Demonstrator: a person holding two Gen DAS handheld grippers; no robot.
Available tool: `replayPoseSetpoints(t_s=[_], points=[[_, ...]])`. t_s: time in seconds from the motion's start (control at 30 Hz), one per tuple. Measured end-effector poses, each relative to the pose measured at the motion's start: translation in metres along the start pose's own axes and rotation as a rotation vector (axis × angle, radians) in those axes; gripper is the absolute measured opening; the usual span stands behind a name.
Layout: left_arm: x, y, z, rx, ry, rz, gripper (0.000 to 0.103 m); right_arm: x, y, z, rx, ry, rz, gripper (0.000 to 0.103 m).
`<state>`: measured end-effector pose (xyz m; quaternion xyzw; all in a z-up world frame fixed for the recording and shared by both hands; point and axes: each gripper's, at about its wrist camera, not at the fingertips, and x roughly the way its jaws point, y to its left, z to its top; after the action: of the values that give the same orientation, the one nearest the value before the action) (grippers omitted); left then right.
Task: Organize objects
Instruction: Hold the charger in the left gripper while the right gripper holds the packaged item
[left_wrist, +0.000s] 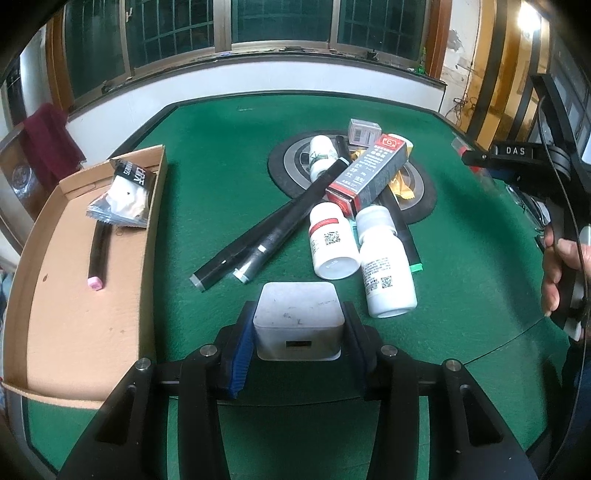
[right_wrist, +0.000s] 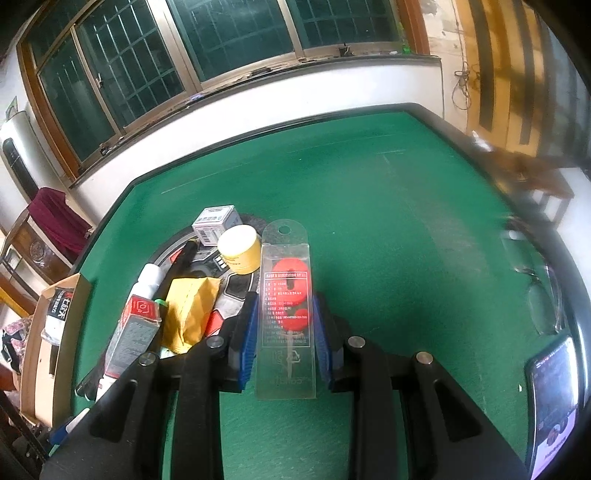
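Observation:
My left gripper (left_wrist: 298, 325) is shut on a white USB charger cube (left_wrist: 298, 314), held above the green table near its front edge. A pile lies ahead of it: two white pill bottles (left_wrist: 384, 258), a grey-and-red carton (left_wrist: 369, 170), black tubes (left_wrist: 266, 236) and a small white box (left_wrist: 364, 131). My right gripper (right_wrist: 284, 325) is shut on a clear plastic packet with red pieces inside (right_wrist: 287, 302). Left of it lie a yellow jar (right_wrist: 240, 249), a yellow pouch (right_wrist: 188, 310) and the grey-and-red carton (right_wrist: 133, 332).
A shallow cardboard tray (left_wrist: 74, 325) at the table's left holds a black tube with a pink cap (left_wrist: 98, 254) and a snack packet (left_wrist: 123, 192). The tray also shows in the right wrist view (right_wrist: 37, 362). Glasses (right_wrist: 543, 295) and a phone (right_wrist: 554, 398) lie at the right edge.

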<state>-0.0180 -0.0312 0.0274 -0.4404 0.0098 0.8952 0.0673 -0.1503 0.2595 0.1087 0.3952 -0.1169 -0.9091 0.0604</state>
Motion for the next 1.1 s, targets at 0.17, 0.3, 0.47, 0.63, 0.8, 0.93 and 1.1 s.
replayPoseSetpoints(t_s=[0.17, 0.3, 0.47, 0.63, 0.8, 0.93, 1.1], points=[[-0.005, 0.003, 0.000, -0.017, -0.013, -0.012, 0.039, -0.001, 0.005, -0.003, -0.007, 0.001, 0.013, 0.025], [-0.006, 0.004, 0.000, -0.024, -0.016, -0.015, 0.039, -0.002, 0.009, -0.005, -0.009, 0.004, 0.030, 0.025], [-0.006, 0.003, 0.000, -0.023, -0.016, -0.009, 0.039, -0.007, 0.018, -0.008, -0.024, -0.002, 0.056, 0.025], [-0.007, 0.001, -0.002, -0.026, -0.022, -0.013, 0.039, -0.011, 0.031, -0.013, -0.055, -0.005, 0.078, 0.025], [-0.005, -0.004, -0.008, -0.010, -0.005, -0.022, 0.039, -0.008, 0.042, -0.019, -0.082, 0.012, 0.090, 0.025], [-0.001, -0.007, -0.013, 0.001, 0.016, -0.010, 0.039, -0.004, 0.047, -0.023, -0.092, 0.024, 0.093, 0.025], [0.009, -0.010, -0.019, 0.021, 0.053, 0.005, 0.039, -0.005, 0.046, -0.025, -0.091, 0.025, 0.096, 0.025]])
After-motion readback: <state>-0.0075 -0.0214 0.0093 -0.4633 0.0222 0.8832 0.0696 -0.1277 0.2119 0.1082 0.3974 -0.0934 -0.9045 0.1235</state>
